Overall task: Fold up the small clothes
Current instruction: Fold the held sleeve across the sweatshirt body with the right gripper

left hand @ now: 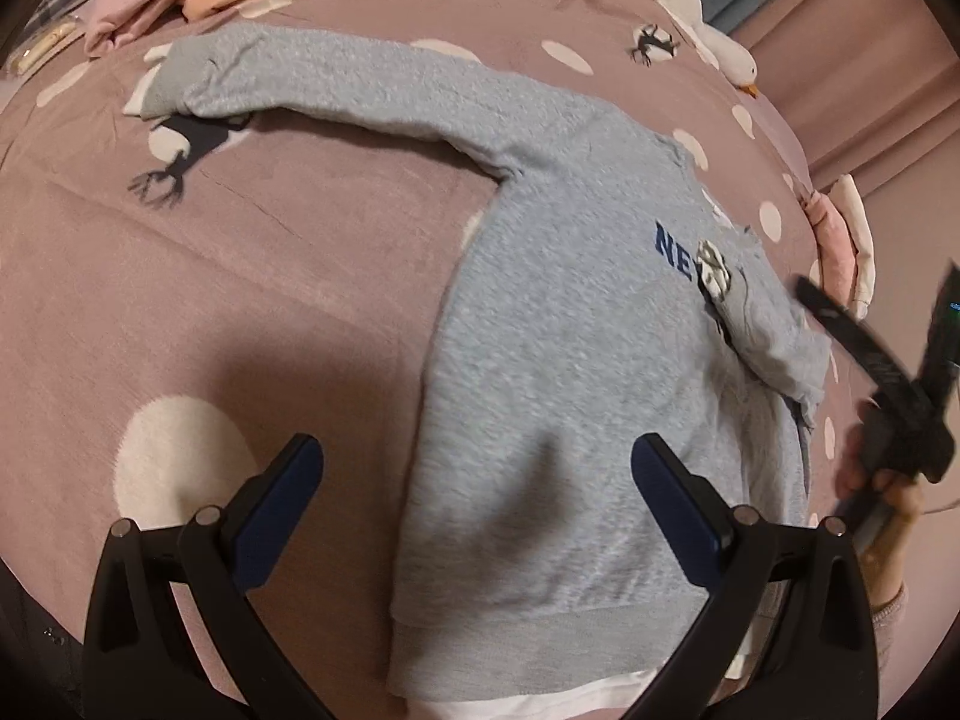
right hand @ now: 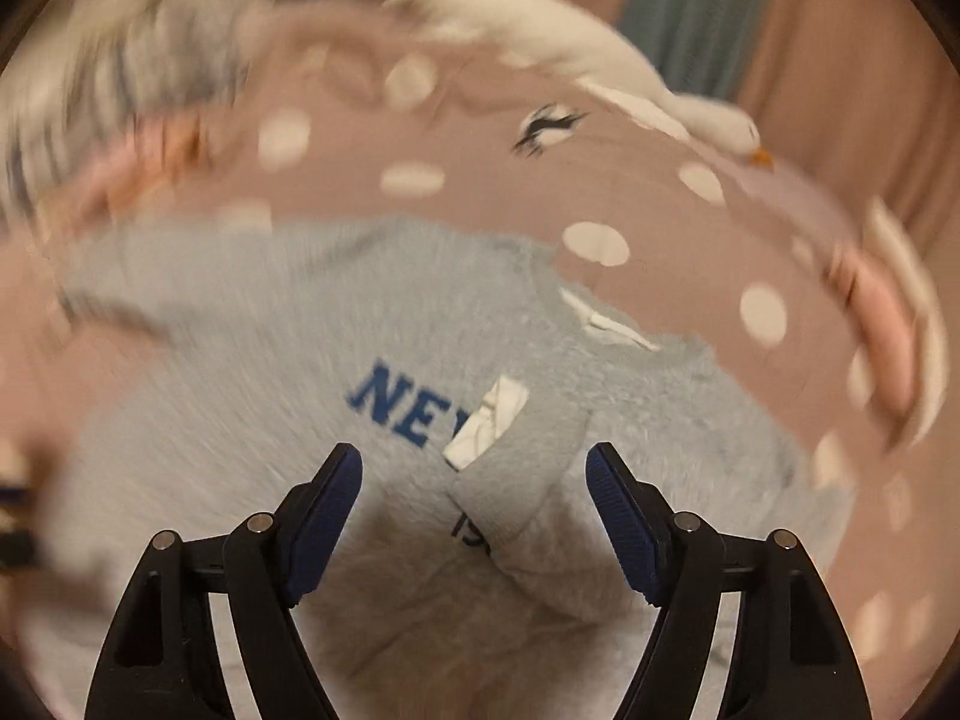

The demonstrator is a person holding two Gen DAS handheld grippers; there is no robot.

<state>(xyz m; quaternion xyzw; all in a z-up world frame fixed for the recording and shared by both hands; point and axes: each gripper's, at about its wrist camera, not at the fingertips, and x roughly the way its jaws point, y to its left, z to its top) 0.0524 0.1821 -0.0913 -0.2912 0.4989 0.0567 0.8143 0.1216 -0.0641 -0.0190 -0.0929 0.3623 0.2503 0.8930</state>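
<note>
One sleeve [left hand: 774, 336] folded over grey sweatshirt [left hand: 558, 420] (blue lettering).

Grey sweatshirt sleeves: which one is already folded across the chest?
The sleeve by the right gripper: the folded sleeve lies across the grey sweatshirt's blue lettering. The other sleeve lies stretched out over the pink dotted bedspread.

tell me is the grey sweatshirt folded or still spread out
Partly folded: one sleeve lies across the chest of the grey sweatshirt; the other sleeve is stretched out.
</note>
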